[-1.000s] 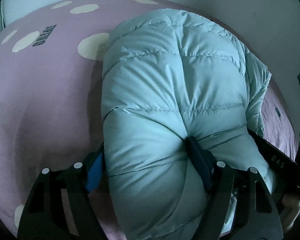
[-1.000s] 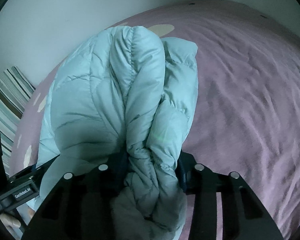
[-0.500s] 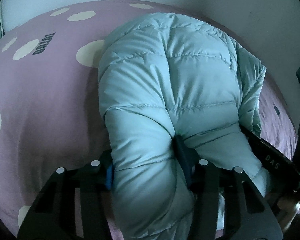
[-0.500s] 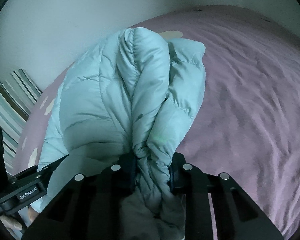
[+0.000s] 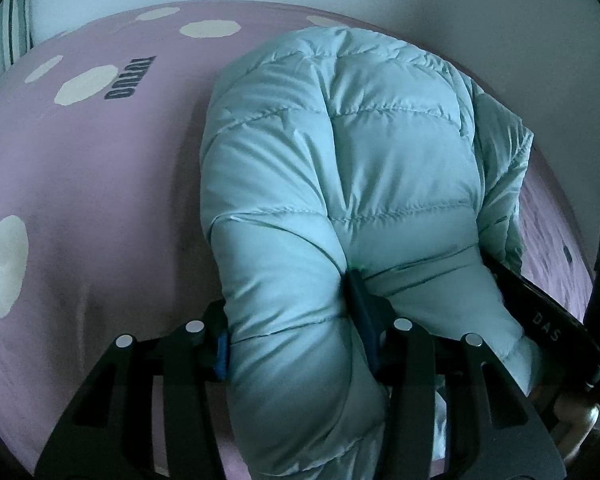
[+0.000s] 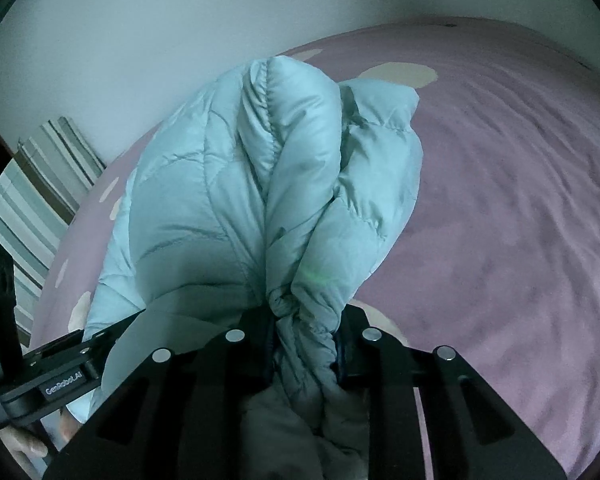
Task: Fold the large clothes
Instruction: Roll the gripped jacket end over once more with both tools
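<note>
We are clamping the puffy jacket (image 5: pixel 340 184) with both grippers, left gripper (image 5: pixel 296 332) and right gripper (image 6: pixel 304 332), their jaws having just closed, holding it above the bed (image 6: pixel 500 200) for folding.

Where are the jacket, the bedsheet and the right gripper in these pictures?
jacket (image 5: pixel 340 184): left wrist view, on its quilted middle.
bedsheet (image 6: pixel 500 200): right wrist view, on a bare purple part.
right gripper (image 6: pixel 302 352): right wrist view, between its fingertips, closed on the bunched jacket.

Both tongs (image 5: pixel 296 340) (image 6: pixel 302 344) have just closed, clamped tight.
</note>
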`<state>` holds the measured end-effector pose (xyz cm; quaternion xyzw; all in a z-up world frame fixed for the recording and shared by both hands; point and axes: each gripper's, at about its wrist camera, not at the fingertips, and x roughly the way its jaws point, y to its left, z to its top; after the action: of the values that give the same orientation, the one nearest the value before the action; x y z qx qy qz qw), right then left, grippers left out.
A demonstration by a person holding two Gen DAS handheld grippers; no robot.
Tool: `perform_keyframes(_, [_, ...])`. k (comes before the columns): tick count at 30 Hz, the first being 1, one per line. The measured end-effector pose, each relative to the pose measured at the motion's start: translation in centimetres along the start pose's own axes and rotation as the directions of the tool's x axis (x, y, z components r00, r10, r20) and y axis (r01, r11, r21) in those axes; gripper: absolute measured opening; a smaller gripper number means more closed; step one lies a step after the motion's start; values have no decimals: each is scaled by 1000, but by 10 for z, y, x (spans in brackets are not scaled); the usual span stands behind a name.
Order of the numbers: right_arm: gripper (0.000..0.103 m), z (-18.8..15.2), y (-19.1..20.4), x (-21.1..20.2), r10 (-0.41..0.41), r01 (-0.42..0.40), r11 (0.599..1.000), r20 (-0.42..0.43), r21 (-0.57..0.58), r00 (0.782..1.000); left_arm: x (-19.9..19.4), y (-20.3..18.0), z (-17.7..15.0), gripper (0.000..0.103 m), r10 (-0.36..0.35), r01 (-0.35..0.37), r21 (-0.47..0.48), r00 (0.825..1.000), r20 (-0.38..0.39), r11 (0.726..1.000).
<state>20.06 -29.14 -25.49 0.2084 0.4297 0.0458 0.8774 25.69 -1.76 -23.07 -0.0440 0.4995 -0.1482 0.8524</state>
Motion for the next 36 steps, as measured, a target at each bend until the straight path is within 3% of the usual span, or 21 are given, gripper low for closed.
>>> perform_keyframes(17, [22, 3, 2, 5, 32, -35, 997, -40, -67, 999, 2, 12, 2, 47, 32, -31, -68, 999, 17, 997])
perform_keyframes(29, [23, 6, -5, 4, 37, -39, 998, -45, -43, 998, 3, 12, 1, 47, 36, -35, -58, 999, 19, 998])
perform_keyframes(36, [28, 4, -10, 5, 36, -37, 999, -42, -12, 998, 6, 14, 3, 48, 36, -35, -58, 999, 18, 998])
